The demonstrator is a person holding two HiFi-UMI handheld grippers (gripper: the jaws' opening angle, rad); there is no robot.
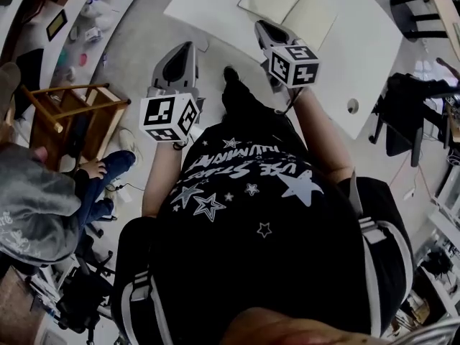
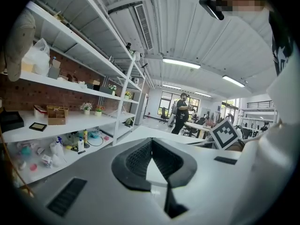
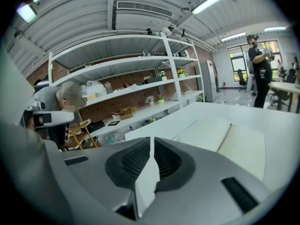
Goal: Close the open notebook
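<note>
Two sets of jaws pressed together, empty: left gripper, right gripper; open notebook lies ahead.

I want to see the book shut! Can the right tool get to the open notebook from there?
Probably yes. The right tool is close to the open notebook on the white table, with nothing between them. Its jaws are shut, so it may have to push the cover.

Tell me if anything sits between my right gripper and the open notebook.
Nothing visible does. The right gripper, jaws closed and empty, points toward the open notebook, with only bare white table between them.
</note>
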